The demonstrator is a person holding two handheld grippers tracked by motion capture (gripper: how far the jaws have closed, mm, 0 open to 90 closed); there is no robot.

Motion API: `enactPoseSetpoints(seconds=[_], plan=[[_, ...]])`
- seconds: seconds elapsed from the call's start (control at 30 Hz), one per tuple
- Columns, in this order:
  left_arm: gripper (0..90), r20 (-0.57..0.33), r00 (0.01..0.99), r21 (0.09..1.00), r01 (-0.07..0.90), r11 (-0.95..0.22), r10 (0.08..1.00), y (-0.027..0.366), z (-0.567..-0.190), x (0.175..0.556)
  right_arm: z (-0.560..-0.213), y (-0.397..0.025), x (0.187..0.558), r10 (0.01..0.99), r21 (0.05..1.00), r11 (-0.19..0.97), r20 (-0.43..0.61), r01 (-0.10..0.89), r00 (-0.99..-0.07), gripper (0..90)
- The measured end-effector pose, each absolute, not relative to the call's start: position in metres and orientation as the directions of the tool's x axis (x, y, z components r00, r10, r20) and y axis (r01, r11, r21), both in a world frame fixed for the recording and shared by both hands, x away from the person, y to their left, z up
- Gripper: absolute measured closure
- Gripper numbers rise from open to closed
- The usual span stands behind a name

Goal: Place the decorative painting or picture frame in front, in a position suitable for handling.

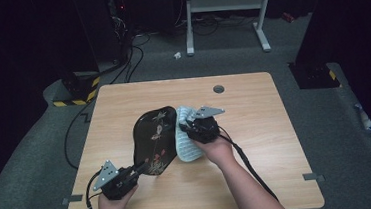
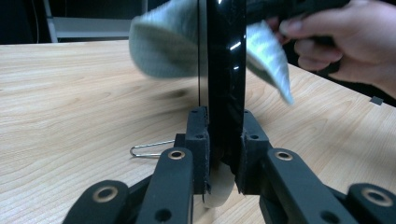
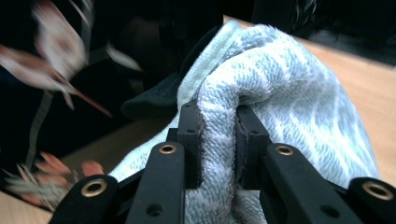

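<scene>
A black lacquer tray [image 1: 153,138] with a flower pattern is held tilted above the table's middle. My left gripper [image 1: 137,170] is shut on its near rim; in the left gripper view the black tray [image 2: 226,70] stands edge-on between the two jaws. My right gripper [image 1: 189,126] is shut on a pale blue towel [image 1: 186,144], which hangs against the tray's right edge. In the right gripper view the towel [image 3: 280,93] bulges between the jaws and the tray's painted face [image 3: 51,84] blurs at the left.
The wooden table [image 1: 255,129] has a round cable hole [image 1: 218,89] near its far edge. A small wire clip [image 2: 152,149] lies on the wood by my left jaws. A white desk frame [image 1: 226,11] and cables stand on the floor behind.
</scene>
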State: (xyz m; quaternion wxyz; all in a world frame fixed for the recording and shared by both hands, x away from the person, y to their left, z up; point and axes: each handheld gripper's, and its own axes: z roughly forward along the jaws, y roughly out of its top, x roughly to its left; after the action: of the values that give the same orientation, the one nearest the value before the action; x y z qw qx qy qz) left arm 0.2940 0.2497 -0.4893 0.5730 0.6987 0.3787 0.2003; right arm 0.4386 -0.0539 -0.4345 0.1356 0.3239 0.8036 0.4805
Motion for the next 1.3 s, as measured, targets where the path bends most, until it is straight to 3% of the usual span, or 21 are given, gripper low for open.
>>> enactPoseSetpoints(seconds=[0.53, 1.0, 1.3], plan=[[78.3, -0.158, 0.631, 0.953, 0.298, -0.050, 0.760, 0.250, -0.490, 0.294, -0.508, -0.052, 0.433, 0.662, 0.744, 0.435, 0.116, 0.506, -0.740, 74.7], [78.1, -0.159, 0.625, 0.954, 0.296, -0.043, 0.764, 0.249, -0.490, 0.293, -0.513, -0.050, 0.428, 0.659, 0.733, 0.459, 0.098, 0.502, -0.745, 74.6], [78.0, -0.162, 0.609, 0.955, 0.294, -0.031, 0.777, 0.245, -0.491, 0.293, -0.510, -0.066, 0.405, 0.649, 0.758, 0.448, 0.089, 0.474, -0.756, 74.3]])
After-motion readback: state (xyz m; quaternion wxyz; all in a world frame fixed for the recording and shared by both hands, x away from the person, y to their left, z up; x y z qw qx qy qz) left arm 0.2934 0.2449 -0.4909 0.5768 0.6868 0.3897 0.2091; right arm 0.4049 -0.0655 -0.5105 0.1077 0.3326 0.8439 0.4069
